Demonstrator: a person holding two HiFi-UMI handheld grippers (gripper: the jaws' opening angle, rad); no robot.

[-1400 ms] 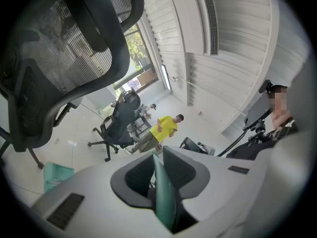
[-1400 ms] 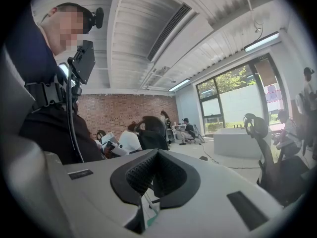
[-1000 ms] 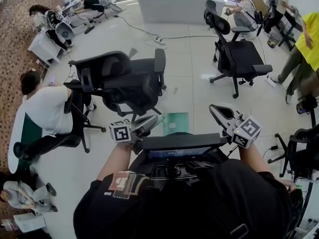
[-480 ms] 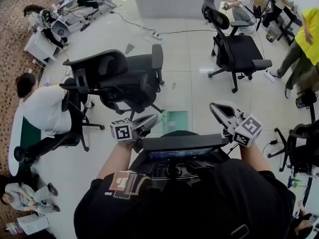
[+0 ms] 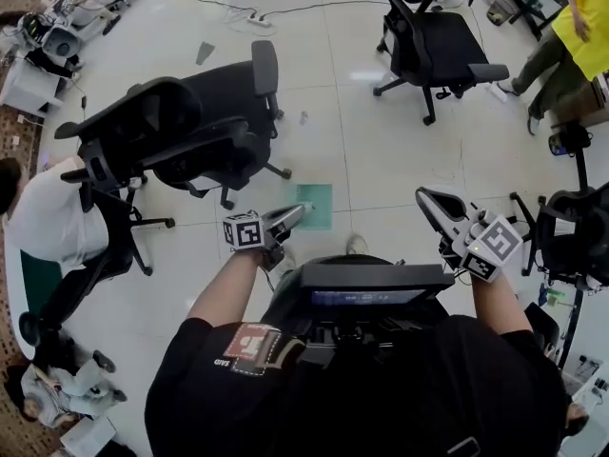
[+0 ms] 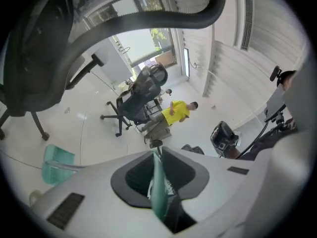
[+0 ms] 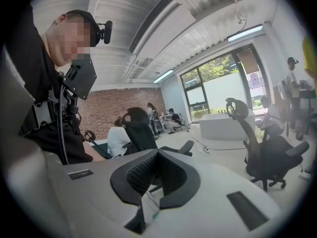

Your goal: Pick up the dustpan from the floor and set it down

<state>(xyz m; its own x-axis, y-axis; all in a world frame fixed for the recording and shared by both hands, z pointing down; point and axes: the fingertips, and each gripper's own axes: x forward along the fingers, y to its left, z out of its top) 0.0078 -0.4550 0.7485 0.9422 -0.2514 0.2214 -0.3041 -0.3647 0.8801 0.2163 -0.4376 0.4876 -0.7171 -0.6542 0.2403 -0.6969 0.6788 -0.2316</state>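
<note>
— Where is the dustpan (image 5: 317, 205) at this moment?

— It is in my left gripper (image 5: 298, 212). The jaws are closed on something thin and green, which I take for its handle (image 6: 158, 187). The green pan (image 6: 55, 163) is low, to the side of the gripper and near the floor (image 5: 381, 160). Whether it already touches the floor, I cannot tell.

— And your other hand?

— My right gripper (image 5: 426, 199) has its jaws together, with nothing between them. It is well apart from the dustpan, on my right side, and takes no part.

— So which step is this?

— I judge it is the second one, the setting down. The picking up looks done, because the grip is on the handle.

— What does the next move ask for?

— To bring the pan flat onto a bare place on the floor, and only then to open the left jaws. The black chair (image 5: 190, 122) stands near on the left, so I should keep the pan away from its legs. Also, the handle is thin. If I open too early, the dustpan may tip over.
</note>
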